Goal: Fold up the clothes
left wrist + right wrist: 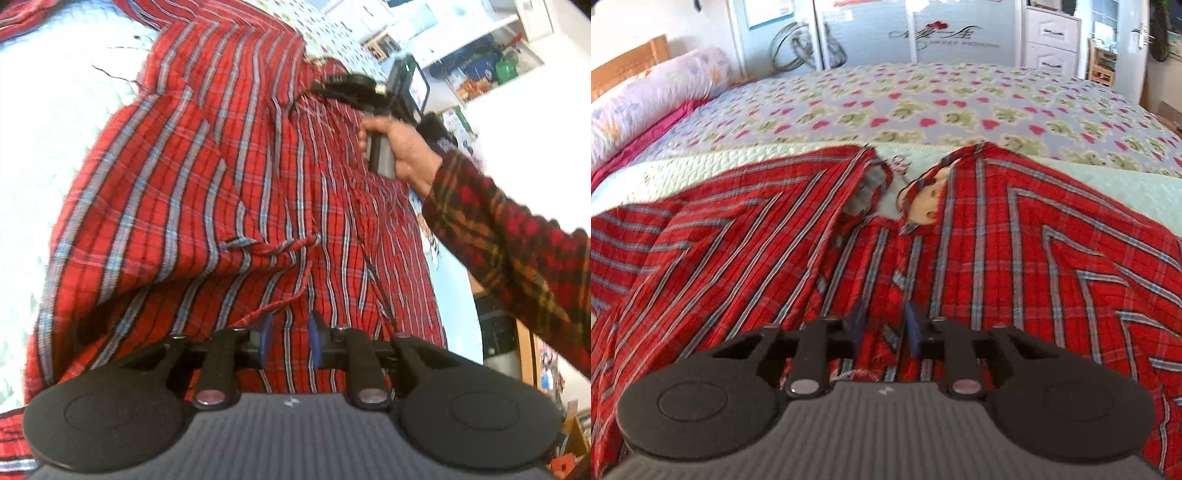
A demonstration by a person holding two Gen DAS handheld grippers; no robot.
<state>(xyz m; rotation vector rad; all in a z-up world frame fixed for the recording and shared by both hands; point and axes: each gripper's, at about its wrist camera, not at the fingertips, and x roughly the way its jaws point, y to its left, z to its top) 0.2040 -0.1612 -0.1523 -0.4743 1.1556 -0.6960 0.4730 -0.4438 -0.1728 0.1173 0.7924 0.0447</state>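
A red plaid shirt [997, 258] lies spread on the bed, its open collar [886, 192] at the far side. My right gripper [885, 328] is shut on a fold of the shirt near the placket; cloth fills the narrow gap between its blue pads. In the left wrist view the shirt [207, 192] rises in folds toward my left gripper [290, 334], which is shut on its near edge. That view also shows the right gripper [325, 86] at the shirt's far edge, held by a hand [402, 155] in a plaid sleeve [517, 251].
The bed carries a pale quilt [44, 140] and a frog-and-heart bedspread [923, 107]. A long floral bolster [657, 92] lies at the far left. Wardrobe doors [868, 33] stand behind the bed. Shelves with clutter [480, 66] are at the right.
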